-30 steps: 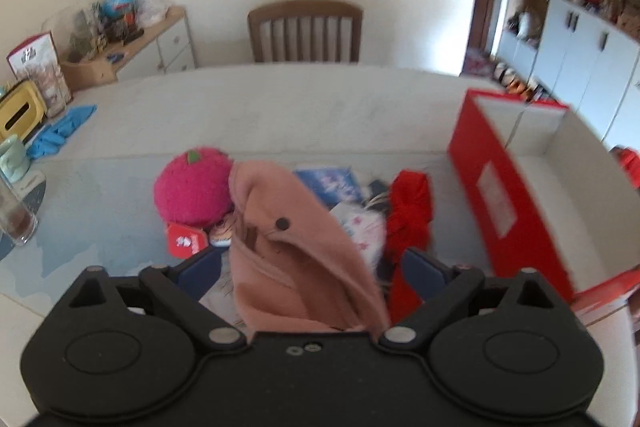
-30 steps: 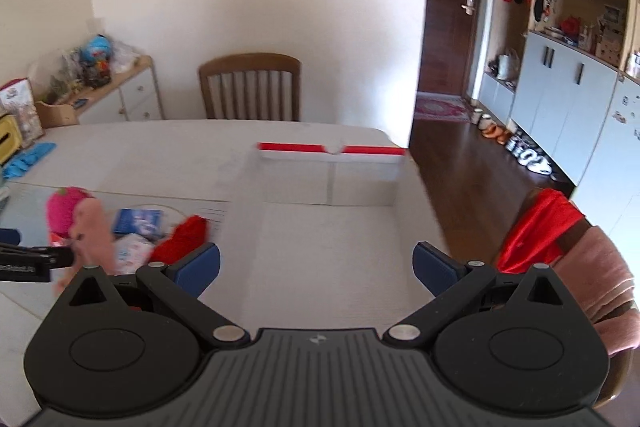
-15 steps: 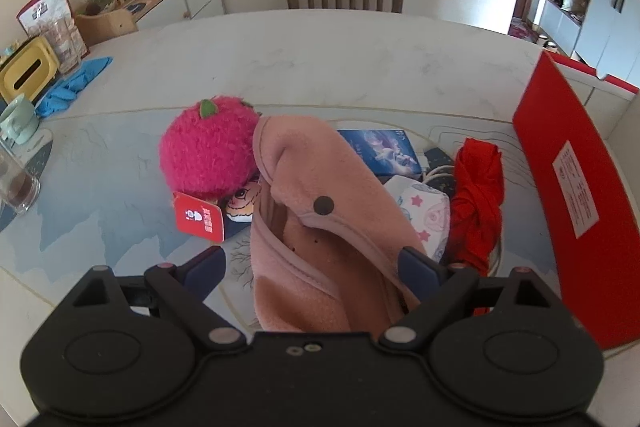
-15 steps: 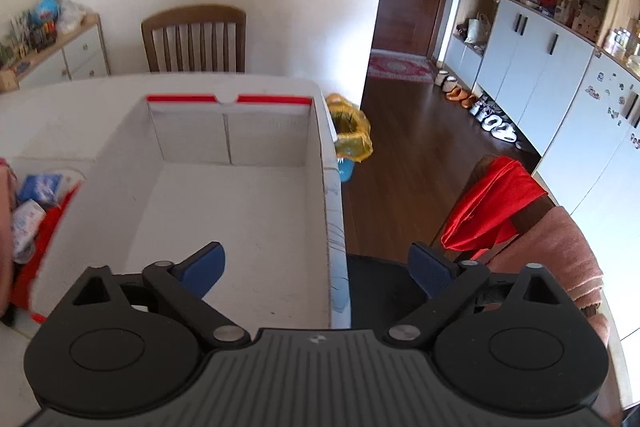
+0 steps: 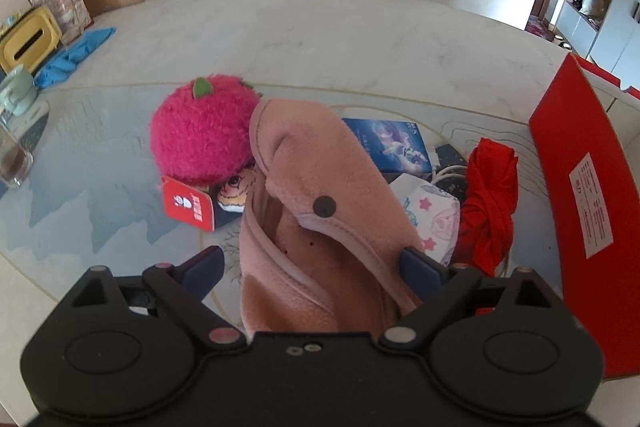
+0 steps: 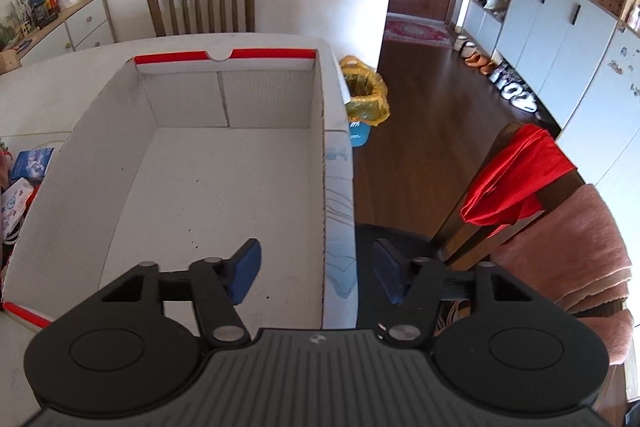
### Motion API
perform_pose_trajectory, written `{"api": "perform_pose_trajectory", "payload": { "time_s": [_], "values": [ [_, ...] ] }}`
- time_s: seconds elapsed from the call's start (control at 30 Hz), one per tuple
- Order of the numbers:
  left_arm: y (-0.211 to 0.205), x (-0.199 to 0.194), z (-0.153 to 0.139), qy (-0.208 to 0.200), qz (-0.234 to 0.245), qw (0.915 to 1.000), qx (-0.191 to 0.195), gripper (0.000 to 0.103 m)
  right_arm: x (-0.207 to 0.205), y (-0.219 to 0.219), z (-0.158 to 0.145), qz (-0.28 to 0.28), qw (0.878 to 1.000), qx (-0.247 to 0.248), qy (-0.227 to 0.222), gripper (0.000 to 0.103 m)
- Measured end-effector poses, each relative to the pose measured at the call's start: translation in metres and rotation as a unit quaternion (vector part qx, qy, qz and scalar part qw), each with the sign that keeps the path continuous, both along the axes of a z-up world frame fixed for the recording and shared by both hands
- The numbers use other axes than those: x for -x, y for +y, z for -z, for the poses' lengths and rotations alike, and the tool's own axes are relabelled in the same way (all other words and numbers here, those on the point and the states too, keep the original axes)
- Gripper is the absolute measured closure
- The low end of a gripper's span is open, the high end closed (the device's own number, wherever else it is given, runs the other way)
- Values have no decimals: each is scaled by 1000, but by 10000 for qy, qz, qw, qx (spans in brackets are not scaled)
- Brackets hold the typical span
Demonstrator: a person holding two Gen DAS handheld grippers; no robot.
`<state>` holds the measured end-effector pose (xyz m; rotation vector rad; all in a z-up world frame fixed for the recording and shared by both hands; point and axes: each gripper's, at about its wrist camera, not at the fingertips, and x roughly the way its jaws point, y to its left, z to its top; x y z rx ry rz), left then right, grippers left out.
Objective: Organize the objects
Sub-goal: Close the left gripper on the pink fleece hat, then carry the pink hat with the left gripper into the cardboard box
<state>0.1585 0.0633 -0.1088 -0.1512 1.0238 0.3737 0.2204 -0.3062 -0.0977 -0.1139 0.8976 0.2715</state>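
The left tool stands wide apart around a pink fleece garment. Its right pad touches the cloth's edge, while the left pad is clear of it, so whether the garment is truly clamped cannot be told. The garment rises up between the fingers above a pile on the desk: a fuzzy pink strawberry toy with a red tag, a blue booklet, a star-printed pouch and a bunched red cloth. The red box stands just to the right of the pile.

The right tool has just been closing and now sits half-closed. The right wall of the box is between its pads, but neither pad presses on it. The inside of the box is white.
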Motion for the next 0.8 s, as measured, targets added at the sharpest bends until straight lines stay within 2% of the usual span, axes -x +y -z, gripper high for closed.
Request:
{"api": "perform_pose_trajectory", "payload": {
  "time_s": [0.07,0.1,0.2,0.27,0.3,0.37,0.43,0.47,0.6,0.67,0.73,0.8],
  "values": [
    [1,-1,2,29,0,9999,124,23,0,-1,2,-54,10000,-23,62,52],
    [2,-1,3,51,-18,9998,202,24,0,-1,3,-73,9999,-19,87,56],
    [6,0,5,55,-143,9988,469,37,0,-3,6,-79,9998,-66,166,63],
    [8,0,6,47,-215,9979,601,53,-1,-4,7,-96,9997,-100,213,64],
    [8,0,6,44,-222,9979,604,57,0,-4,8,-110,9996,-107,224,65],
    [6,0,3,20,-203,9984,527,80,0,-4,7,-137,9996,-111,227,66],
    [3,2,0,-24,-184,9986,505,88,1,-5,6,-161,9995,-137,222,67],
    [3,4,-3,-57,-172,9985,519,91,1,-6,6,-182,9995,-154,219,67],
    [-2,15,-14,-159,-118,9984,525,93,1,-7,6,-268,9992,-172,230,70],
    [-4,21,-20,-207,-103,9983,541,94,0,-7,7,-328,9990,-175,243,75],
    [-5,25,-27,-236,-78,9983,522,94,-1,-7,8,-349,9989,-175,269,85],
    [-9,31,-36,-324,-14,9981,527,94,-1,-8,9,-330,9988,-212,281,87]
  ]
}}
